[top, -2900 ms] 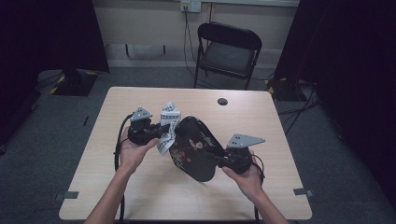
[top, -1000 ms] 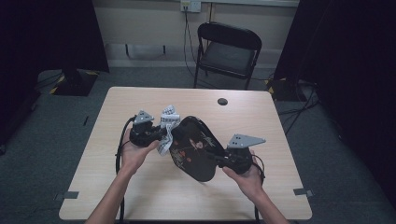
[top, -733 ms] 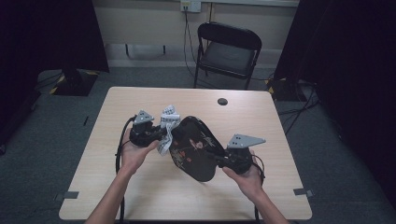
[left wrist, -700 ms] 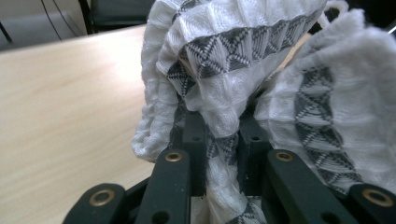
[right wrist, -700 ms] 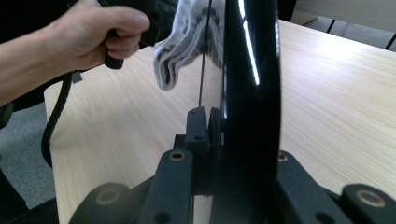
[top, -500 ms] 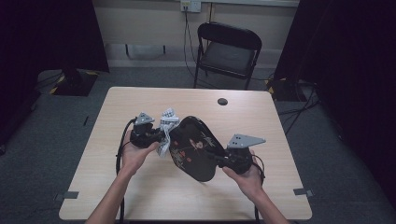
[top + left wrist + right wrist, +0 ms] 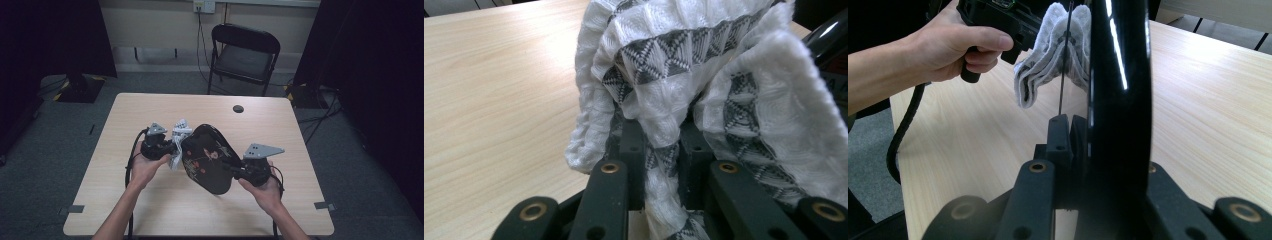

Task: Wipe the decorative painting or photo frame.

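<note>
A black lacquered plate [image 7: 207, 157] with a painted pattern is held on edge above the table, and my right gripper [image 7: 231, 167] is shut on its rim. In the right gripper view the plate [image 7: 1118, 75] stands edge-on between the jaws of the right gripper [image 7: 1070, 130]. My left gripper [image 7: 172, 148] is shut on a white cloth [image 7: 178, 137] with grey woven bands, which is pressed against the plate's left face. The cloth [image 7: 674, 75] bunches over the left gripper [image 7: 663, 135] and hides its fingertips. The cloth [image 7: 1048, 55] lies against the plate.
A light wooden table [image 7: 150, 200] lies under both hands. A small black round object [image 7: 238, 108] sits near its far edge. A black folding chair [image 7: 243, 55] stands beyond the table. A cable [image 7: 905, 130] trails from the left gripper.
The left gripper and its cloth have shifted slightly to the right along the plate's face. The right gripper and the plate have kept still.
</note>
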Demonstrator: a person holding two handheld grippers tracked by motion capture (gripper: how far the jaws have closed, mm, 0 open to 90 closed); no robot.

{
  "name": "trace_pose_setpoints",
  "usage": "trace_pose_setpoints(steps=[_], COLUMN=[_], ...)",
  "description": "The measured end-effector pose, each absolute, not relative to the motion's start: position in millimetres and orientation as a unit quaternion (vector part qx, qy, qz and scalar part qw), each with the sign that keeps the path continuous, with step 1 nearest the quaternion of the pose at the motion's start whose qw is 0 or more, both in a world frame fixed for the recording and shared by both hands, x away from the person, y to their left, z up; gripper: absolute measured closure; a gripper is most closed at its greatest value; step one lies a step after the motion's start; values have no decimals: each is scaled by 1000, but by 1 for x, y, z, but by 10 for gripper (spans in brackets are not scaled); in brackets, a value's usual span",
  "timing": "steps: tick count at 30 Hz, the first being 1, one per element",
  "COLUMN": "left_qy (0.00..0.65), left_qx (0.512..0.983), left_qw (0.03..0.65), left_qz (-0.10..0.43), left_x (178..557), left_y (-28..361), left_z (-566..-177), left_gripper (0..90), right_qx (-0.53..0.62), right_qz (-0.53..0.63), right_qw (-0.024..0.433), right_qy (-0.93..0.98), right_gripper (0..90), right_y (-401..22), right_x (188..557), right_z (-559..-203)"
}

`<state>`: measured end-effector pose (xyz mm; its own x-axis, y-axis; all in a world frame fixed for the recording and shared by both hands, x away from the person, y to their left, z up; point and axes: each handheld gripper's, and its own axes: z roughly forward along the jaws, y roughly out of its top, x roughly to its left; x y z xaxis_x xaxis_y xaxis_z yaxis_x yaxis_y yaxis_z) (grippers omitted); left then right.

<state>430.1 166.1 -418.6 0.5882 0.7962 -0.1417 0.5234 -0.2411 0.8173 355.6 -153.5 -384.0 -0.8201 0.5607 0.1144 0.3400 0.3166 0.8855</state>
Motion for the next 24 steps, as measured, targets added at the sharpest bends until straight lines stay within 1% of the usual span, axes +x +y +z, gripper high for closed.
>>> trace_pose_setpoints(steps=[4,7,12,16,24], left_qy=[415,412,421,427,421], left_qx=[758,760,770,776,772], left_qw=[478,475,453,442,452], left_qz=[159,163,159,143,149], left_x=[425,424,425,427,425], left_y=[167,167,167,167,168], left_z=[-403,-402,-417,-426,-417], left_gripper=[772,773,772,772,770], right_qx=[280,281,281,283,284], right_qz=[514,515,515,515,516], right_qw=[105,105,106,106,104], right_qy=[804,803,803,802,801], right_gripper=[802,802,802,802,803], right_y=[-154,-155,-154,-156,-157], right_x=[356,356,356,357,357], right_z=[-384,-384,-384,-384,-385])
